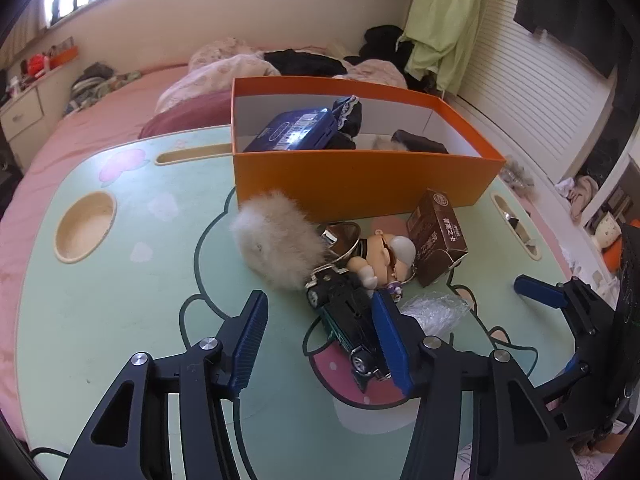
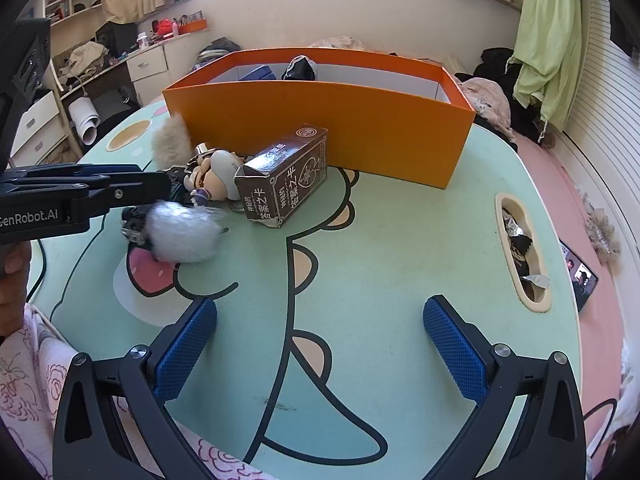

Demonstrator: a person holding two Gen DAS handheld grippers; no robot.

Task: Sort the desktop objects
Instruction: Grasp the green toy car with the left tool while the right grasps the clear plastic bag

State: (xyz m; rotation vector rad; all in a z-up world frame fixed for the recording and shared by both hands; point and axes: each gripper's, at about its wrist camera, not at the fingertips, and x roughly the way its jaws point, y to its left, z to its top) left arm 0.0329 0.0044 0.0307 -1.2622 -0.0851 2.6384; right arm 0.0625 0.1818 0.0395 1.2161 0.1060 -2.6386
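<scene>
An orange box point(image 1: 360, 184) stands at the back of the green cartoon table point(image 1: 120, 300), with a blue tin point(image 1: 292, 132) and dark cloth inside. In front of it lie a beige fur pompom point(image 1: 276, 240), a small doll keychain point(image 1: 384, 256), a brown card box point(image 1: 438, 236), a dark toy car point(image 1: 344, 316) and crumpled clear plastic point(image 1: 436, 312). My left gripper point(image 1: 320, 300) is open. The car lies against its right finger, and the left finger is clear of it. My right gripper point(image 2: 320, 312) hovers open over bare table, nothing between its fingers.
A round cup recess point(image 1: 84, 226) sits at the table's left. A slot point(image 2: 520, 252) on the right edge holds wrappers. A phone point(image 2: 582, 276) lies on the pink bed beyond it. A person's hand point(image 2: 12, 276) holds the left gripper's handle.
</scene>
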